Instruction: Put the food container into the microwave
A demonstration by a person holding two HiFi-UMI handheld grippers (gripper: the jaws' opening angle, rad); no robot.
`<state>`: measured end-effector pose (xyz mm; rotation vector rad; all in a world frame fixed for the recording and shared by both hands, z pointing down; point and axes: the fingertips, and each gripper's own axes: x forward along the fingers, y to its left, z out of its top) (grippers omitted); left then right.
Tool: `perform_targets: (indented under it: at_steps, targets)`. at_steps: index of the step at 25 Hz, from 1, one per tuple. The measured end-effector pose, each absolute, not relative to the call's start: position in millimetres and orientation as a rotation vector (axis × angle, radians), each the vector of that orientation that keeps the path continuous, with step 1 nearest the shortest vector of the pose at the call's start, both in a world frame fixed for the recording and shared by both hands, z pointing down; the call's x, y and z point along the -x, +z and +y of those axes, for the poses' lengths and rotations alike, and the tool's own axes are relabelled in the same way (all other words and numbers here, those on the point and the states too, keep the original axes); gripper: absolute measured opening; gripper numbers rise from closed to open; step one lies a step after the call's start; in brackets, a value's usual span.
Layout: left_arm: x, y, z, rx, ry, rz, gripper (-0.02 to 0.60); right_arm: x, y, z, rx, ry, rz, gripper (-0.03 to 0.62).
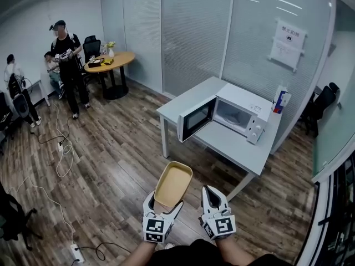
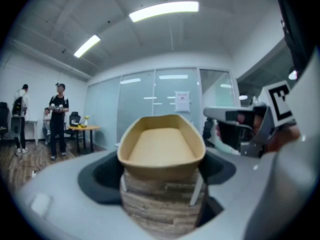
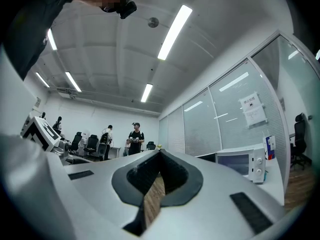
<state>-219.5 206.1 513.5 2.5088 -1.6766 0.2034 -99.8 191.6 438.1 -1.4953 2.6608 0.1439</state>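
Note:
A tan oval food container (image 1: 173, 184) is held out over the wooden floor, empty and level, with my left gripper (image 1: 165, 208) shut on its near end. In the left gripper view the container (image 2: 162, 143) fills the middle, pinched at its base between the jaws of that gripper (image 2: 162, 184). My right gripper (image 1: 210, 193) hangs beside it, shut with nothing in it; its tips meet in the right gripper view (image 3: 159, 157). The white microwave (image 1: 237, 115) stands ahead on a white table (image 1: 233, 144), its door (image 1: 196, 118) swung open to the left.
A blue and white carton (image 1: 281, 100) stands behind the microwave. Glass partition walls run along the back. Cables (image 1: 62, 148) and a power strip (image 1: 76, 252) lie on the floor at left. Far left are a standing person (image 1: 69, 65), seated people and a round wooden table (image 1: 111, 63).

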Motion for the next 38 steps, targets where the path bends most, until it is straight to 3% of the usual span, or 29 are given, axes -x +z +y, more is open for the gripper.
perform_targets:
  at_steps: [13, 38]
  targets:
    - [220.0, 526.1, 167.0, -2.509, 0.215, -1.616, 0.465, 91.1, 444.7, 152.4, 1.561, 0.142, 2.662, -0.002]
    - [96.9, 512.2, 12.6, -2.541, 0.224, -1.565, 0.466, -23.3, 446.6, 15.5, 1.563, 0.113, 2.65, -0.002]
